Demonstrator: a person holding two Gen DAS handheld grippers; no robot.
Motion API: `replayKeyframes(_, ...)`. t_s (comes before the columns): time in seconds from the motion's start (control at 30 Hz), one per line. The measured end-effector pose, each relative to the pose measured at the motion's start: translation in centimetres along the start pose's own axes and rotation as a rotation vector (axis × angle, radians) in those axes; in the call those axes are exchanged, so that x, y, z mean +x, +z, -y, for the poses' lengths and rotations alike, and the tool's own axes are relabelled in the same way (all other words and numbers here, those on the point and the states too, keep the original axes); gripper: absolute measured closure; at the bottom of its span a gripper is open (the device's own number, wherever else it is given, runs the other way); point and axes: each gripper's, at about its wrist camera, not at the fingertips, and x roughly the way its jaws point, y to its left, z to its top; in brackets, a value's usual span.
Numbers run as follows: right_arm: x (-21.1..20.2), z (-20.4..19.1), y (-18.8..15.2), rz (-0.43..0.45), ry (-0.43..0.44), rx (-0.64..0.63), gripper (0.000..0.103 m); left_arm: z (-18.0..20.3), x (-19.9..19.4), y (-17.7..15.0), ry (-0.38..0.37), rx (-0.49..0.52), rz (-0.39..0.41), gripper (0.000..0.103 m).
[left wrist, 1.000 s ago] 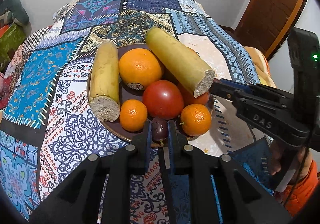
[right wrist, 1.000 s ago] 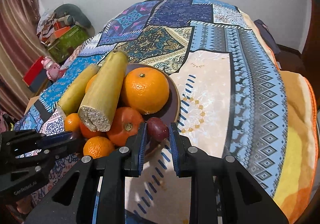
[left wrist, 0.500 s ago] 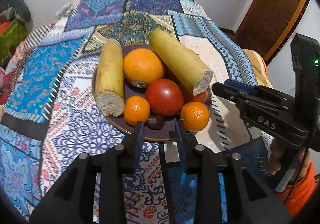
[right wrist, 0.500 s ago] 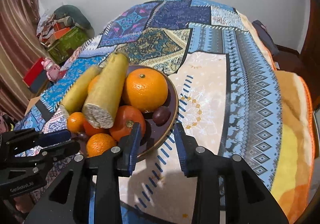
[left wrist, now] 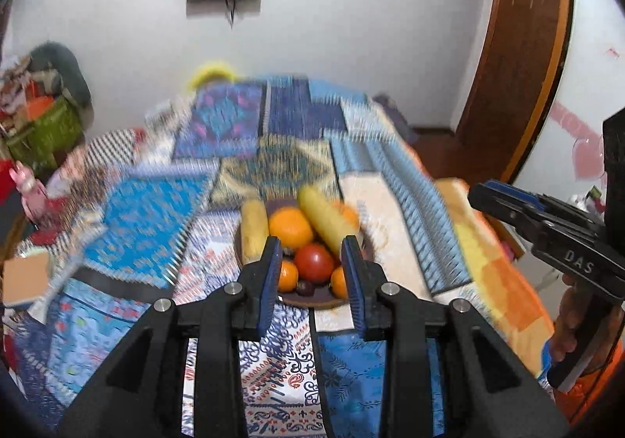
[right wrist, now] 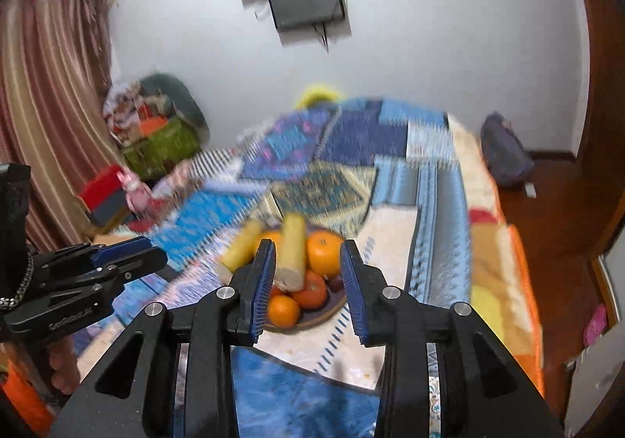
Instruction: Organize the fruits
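**So, fruit piled on one plate, both grippers let go**

Looking down the left hand-held gripper (left wrist: pixel 311 242): jaws parted, nothing pinched between them, hanging above the near rim of the brown plate (left wrist: pixel 312 301) without touching it. Same deal with the right hand-held gripper (right wrist: pixel 306 244): released, empty, up over the near side of the plate and a bit to its right.

Got all the fruit sitting on that plate, on top of a patchwork cover (left wrist: pixel 156 227):
- big orange (left wrist: pixel 291 227) at the plate's middle-back
- red tomato (left wrist: pixel 314 262) just in front of it, touching
- two long yellowish pieces with cut ends, one (left wrist: pixel 254 229) along the plate's left edge, the other (left wrist: pixel 324 219) leaning across the right side
- small mandarin (left wrist: pixel 288 276) at front left, another (left wrist: pixel 339 281) at front right
- small dark fruit (left wrist: pixel 304 287) between those two at the very front rim
- second dark fruit (right wrist: pixel 334 283) near the right rim, seen from the right wrist

Pretty blurry past the plate, so no calling the far stuff. Can make out a hand (left wrist: pixel 566 328) off to the plate's right, wrapped around the right gripper's handle.
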Motion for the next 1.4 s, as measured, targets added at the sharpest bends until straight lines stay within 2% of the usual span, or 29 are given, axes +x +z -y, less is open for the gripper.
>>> replayKeyframes(0.17,-5.6,-2.9,0.8,0.128,0.020,-0.032,0.071,0.9,-7.1,0.8,0.013,0.023,0.156,0.072)
replayKeyframes(0.33,-9.4,-5.8,0.5,0.218,0.024,-0.069,0.067,1.7,-13.0,0.6,0.018,0.045,0.287,0.069)
replayKeyframes(0.4,-10.4,-6.8,0.2,0.245,0.022,-0.082,0.065,1.8,-14.7,0.3,0.021,0.048,0.326,0.064)
replayKeyframes(0.53,-12.0,-8.2,-0.5,0.291,0.021,-0.093,0.054,2.1,-17.4,-0.6,0.038,0.057,0.395,0.047)
replayKeyframes(0.7,-12.9,-8.9,-1.1,0.329,-0.006,-0.095,0.036,2.4,-19.1,-1.5,0.041,0.066,0.430,0.032)
replayKeyframes(0.77,-13.1,-9.1,-1.2,0.339,-0.020,-0.092,0.027,2.5,-19.5,-1.8,0.047,0.070,0.437,0.014)
replayKeyframes(0.87,-13.4,-8.9,-1.4,0.349,-0.029,-0.085,0.018,2.6,-19.9,-2.1,0.048,0.068,0.451,0.005)
replayKeyframes(1.0,-13.7,-9.1,-1.7,0.354,-0.048,-0.088,0.013,2.8,-20.2,-2.4,0.065,0.069,0.463,0.001)
replayKeyframes(1.1,-14.1,-9.0,-2.0,0.364,-0.057,-0.079,0.001,2.6,-20.2,-2.5,0.067,0.056,0.462,0.000)
replayKeyframes(1.4,-14.8,-9.6,-2.4,0.382,-0.081,-0.106,0.000,2.8,-20.4,-2.9,0.083,0.057,0.473,0.000)
